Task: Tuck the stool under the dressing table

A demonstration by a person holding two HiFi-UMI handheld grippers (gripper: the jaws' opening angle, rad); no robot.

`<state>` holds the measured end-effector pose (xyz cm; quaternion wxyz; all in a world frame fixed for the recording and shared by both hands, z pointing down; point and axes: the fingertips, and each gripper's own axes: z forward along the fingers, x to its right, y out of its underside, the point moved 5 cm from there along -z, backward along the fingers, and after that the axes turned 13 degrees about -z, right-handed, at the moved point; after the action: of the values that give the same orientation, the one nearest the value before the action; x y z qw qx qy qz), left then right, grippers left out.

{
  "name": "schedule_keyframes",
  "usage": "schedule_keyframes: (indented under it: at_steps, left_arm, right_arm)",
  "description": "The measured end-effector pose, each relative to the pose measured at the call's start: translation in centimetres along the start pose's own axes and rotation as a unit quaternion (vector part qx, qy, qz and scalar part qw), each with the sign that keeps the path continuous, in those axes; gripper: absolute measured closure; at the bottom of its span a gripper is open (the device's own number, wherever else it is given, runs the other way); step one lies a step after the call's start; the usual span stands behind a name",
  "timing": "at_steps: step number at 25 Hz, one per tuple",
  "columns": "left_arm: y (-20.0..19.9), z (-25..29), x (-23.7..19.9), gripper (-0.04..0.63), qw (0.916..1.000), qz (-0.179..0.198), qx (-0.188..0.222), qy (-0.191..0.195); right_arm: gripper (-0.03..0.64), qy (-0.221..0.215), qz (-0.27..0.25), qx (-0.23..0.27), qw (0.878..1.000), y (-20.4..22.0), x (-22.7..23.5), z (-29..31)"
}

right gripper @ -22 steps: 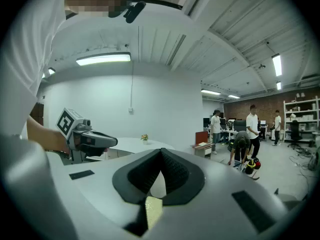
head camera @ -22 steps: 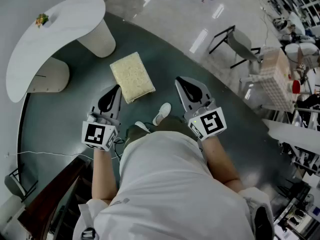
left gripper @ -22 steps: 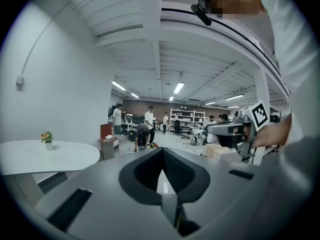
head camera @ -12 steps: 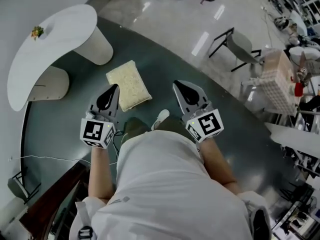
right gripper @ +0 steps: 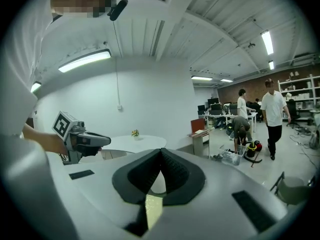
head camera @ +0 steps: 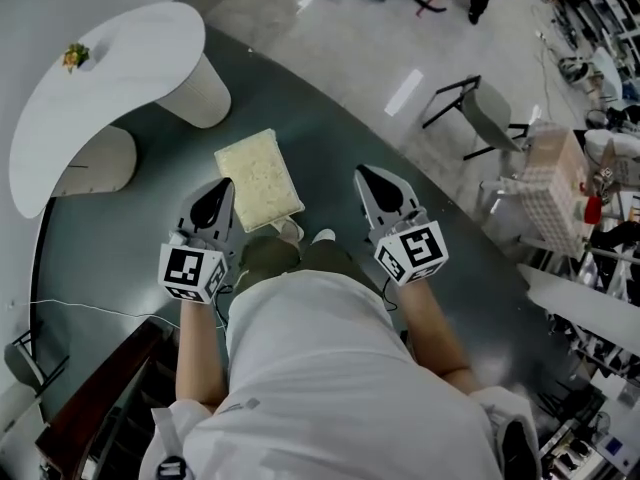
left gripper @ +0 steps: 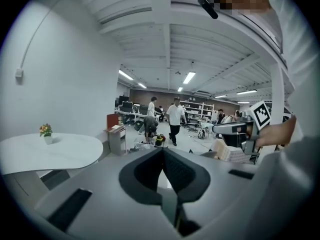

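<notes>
The white dressing table [head camera: 110,68] stands at the far left edge of the dark round floor patch [head camera: 340,138], its curved top on two pale pedestals. The stool [head camera: 258,178] sits out in the open on that patch, clear of the table and in front of the person, its cream plush seat just beside the tip of the left gripper [head camera: 213,206]. That gripper's jaws are pressed together with nothing between them. The right gripper [head camera: 386,194], well apart from the stool, is likewise closed and empty.

The fuzzy top looks soft and would likely give under a pinch; the frame beneath is hidden. A push against the seat's near edge, or a grip on its rim, seems safest, and it should slide easily.
</notes>
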<state>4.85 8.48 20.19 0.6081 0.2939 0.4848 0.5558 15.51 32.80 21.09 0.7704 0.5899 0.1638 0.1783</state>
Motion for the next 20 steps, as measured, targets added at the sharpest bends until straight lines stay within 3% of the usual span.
schedule_keyframes:
  at_steps: [7, 16, 20]
  left_arm:
    - [-0.8, 2.0, -7.2, 0.595, 0.9992, -0.039, 0.001, -0.012]
    - [0.0, -0.6, -13.0, 0.595, 0.9915, -0.094, 0.023, -0.087]
    - [3.1, -3.0, -15.0, 0.594, 0.9808, -0.13, 0.026, -0.143]
  right_arm:
    - [0.607, -0.034, -0.003, -0.026, 0.999, -1.5, 0.0, 8.0]
    - [0.607, -0.142, -0.036, -0.058, 0.988, -3.2, -2.0, 17.1]
    - [0.607, -0.208, -0.063, -0.072, 0.973, -2.9, -4.3, 21.3]
